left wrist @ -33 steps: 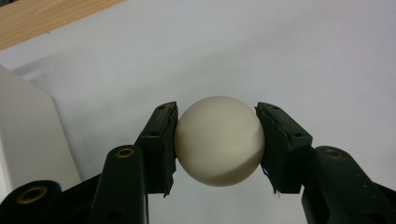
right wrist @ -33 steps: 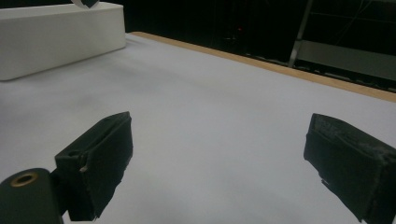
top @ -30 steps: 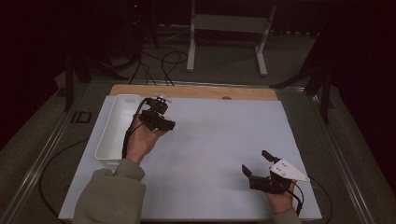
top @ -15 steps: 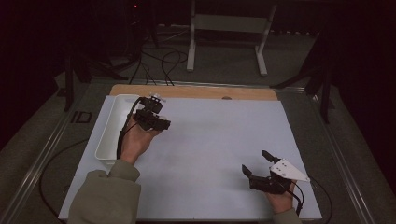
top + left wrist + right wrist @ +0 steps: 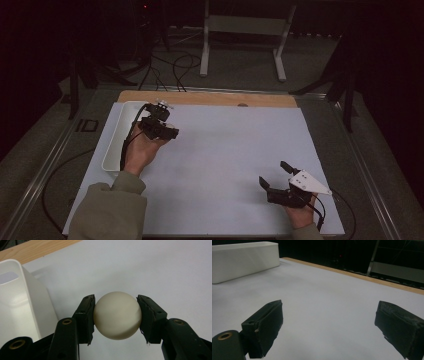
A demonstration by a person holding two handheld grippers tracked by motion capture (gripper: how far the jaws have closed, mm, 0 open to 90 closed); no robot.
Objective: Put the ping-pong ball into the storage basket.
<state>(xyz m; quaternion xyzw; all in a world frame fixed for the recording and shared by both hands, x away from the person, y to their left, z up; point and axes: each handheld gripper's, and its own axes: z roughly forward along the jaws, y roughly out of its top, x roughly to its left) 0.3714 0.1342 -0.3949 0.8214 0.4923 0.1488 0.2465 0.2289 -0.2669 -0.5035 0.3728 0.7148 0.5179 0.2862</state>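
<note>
Ball-carrying work at a white-covered desk [image 5: 225, 165]: a long white bin [image 5: 116, 145] stands along the desk's left side, and the left gripper [image 5: 161, 125] hovers just beside its inner wall, pinching a cream-coloured ball [image 5: 117, 315] between its two pads. In the left gripper view the ball sits squarely at its widest part between the black jaws, with the bin's wall [image 5: 22, 302] close at the left and bare desk beneath. The right gripper [image 5: 276, 182] rests near the desk's front right corner, well apart from the ball, its jaws spread wide on nothing, as the right gripper view [image 5: 327, 322] confirms. To judge from the pictures, the ball is in transit by the bin, whichever way it is headed. A smooth round ball can squirt out of flat pads, so the hold should be kept steady and centred, the hand level, and the release made low so the ball cannot bounce or roll off.
</note>
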